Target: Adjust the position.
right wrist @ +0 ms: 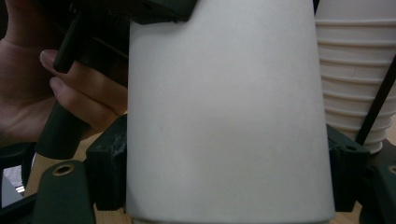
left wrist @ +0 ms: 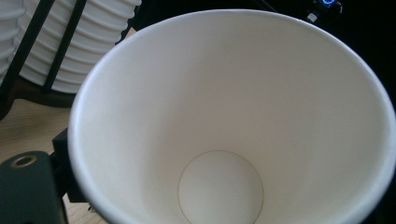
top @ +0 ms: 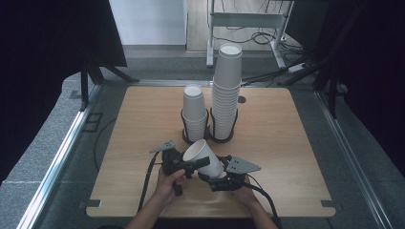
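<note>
two cup stacks (top: 212, 107) block far centre; bare table (top: 286, 143) left and right gives passage.

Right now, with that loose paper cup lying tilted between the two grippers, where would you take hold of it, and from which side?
Probably low on the paper cup, near its narrow base, coming from the person's right, as the right gripper does: its jaws press both sides of the tapered wall there. The open mouth tilts up toward the left gripper, whose jaws sit at the rim, so the thin wall there would likely dent.

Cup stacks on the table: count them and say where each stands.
2. The short stack stands left in its black wire holder; the tall stack stands right beside it in another. One single cup is held apart in front.
</note>
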`<state>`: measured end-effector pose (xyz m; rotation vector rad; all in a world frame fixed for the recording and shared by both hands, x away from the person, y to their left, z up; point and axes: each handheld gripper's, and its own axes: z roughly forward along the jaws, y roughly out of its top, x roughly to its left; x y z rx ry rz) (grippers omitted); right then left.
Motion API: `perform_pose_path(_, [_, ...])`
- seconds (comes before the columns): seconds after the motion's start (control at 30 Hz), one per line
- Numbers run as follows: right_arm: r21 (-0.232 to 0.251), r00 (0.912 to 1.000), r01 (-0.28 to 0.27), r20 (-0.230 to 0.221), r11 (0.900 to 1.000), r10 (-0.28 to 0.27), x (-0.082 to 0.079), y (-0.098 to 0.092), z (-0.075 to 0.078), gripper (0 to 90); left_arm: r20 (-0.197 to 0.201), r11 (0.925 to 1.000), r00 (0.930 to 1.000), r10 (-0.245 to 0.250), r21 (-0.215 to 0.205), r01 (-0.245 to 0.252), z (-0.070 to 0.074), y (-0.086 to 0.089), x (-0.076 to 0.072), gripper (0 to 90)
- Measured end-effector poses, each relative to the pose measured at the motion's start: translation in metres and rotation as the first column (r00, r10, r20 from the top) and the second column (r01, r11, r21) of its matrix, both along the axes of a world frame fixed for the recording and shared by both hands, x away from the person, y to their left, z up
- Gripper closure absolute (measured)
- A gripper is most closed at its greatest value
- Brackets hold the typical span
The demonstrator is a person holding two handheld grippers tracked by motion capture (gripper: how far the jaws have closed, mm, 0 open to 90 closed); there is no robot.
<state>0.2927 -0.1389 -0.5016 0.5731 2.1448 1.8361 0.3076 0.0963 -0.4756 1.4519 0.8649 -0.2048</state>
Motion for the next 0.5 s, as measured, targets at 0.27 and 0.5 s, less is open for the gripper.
perform_pose_path(0.27, [-0.014, 1.0000, 0.001, 0.002, 1.000, -0.001, 0.0004, 0.0001, -0.0004, 21.0, 0.013, 0.9999, 0.9999, 0.003, 0.015, -0.003, 0.0000, -0.0005, -0.0006, 12.8])
perform_pose_path(0.5, [-0.059, 0.9993, 0.022, -0.027, 0.998, -0.024, 0.0020, 0.0011, -0.0021, 16.1, 0.032, 0.9995, 0.9993, 0.018, 0.023, -0.019, 0.0012, 0.0017, -0.0014, 13.1])
